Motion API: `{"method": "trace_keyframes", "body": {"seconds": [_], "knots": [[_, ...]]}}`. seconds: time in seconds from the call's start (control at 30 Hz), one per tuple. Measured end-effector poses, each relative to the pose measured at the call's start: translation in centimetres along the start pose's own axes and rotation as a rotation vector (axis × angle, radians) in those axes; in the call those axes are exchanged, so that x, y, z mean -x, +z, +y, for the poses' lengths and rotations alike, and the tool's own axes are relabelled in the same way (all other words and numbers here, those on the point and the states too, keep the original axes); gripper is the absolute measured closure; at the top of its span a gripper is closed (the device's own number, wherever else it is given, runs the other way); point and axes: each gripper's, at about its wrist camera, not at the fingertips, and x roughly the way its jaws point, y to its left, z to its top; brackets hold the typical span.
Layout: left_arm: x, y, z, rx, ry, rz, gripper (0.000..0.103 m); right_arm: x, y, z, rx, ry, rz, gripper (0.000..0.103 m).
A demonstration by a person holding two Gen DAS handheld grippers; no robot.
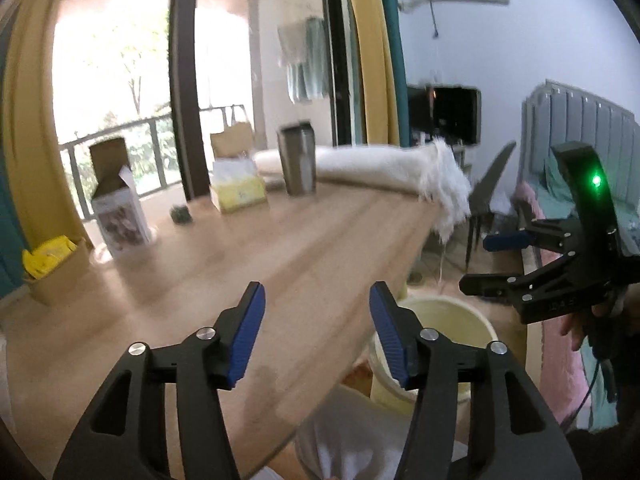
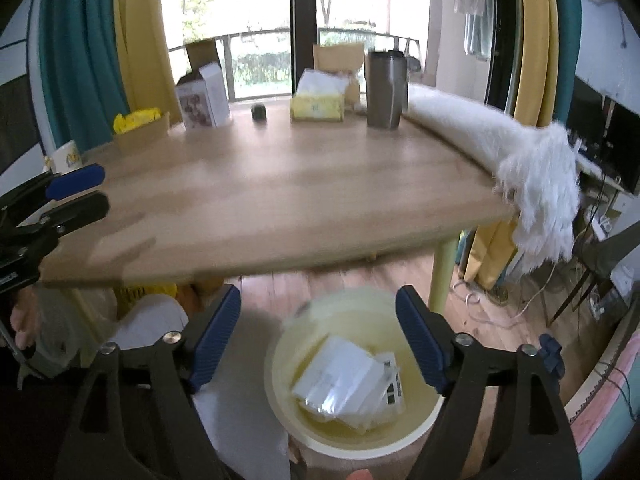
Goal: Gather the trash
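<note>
A pale yellow bin [image 2: 352,446] stands on the floor by the table's near edge; it also shows in the left wrist view as the bin [image 1: 448,316]. White plastic wrappers [image 2: 344,380] lie inside it. My right gripper [image 2: 319,296] hangs above the bin, open, with nothing between its blue pads. My left gripper [image 1: 317,292] is over the wooden table [image 1: 240,272], open and empty. Each gripper shows in the other's view: the right gripper [image 1: 486,262] at the right, the left gripper [image 2: 94,190] at the left.
At the table's far side stand a yellow tissue box [image 2: 318,106], a steel tumbler [image 2: 385,88], a white carton [image 2: 204,100], a small dark object [image 2: 259,112] and a cardboard box [image 2: 140,132]. A fluffy white cloth [image 2: 520,152] hangs over the right corner. A person's white-clad legs [image 2: 160,320] are under the table.
</note>
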Motion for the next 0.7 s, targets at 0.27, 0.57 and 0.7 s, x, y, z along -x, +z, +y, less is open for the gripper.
{"method": "trace_keyframes", "body": {"seconds": [0.27,0.57,0.7], "knots": [[3.5,1.3,0.9,0.018,0.047,-0.12,0.033,3.8,3.2,2.4,0.032,0.0,-0.103,0.013],[5.8,2.6,0.3,-0.034,0.129,-0.184,0.018,8.4,5.3,2.9,0.041,-0.019,-0.226,0.012],[5.5,2.7,0.8,0.009,0.093,-0.165,0.018,9.1,5.0,2.6,0.029,-0.014,-0.249,0.011]]}}
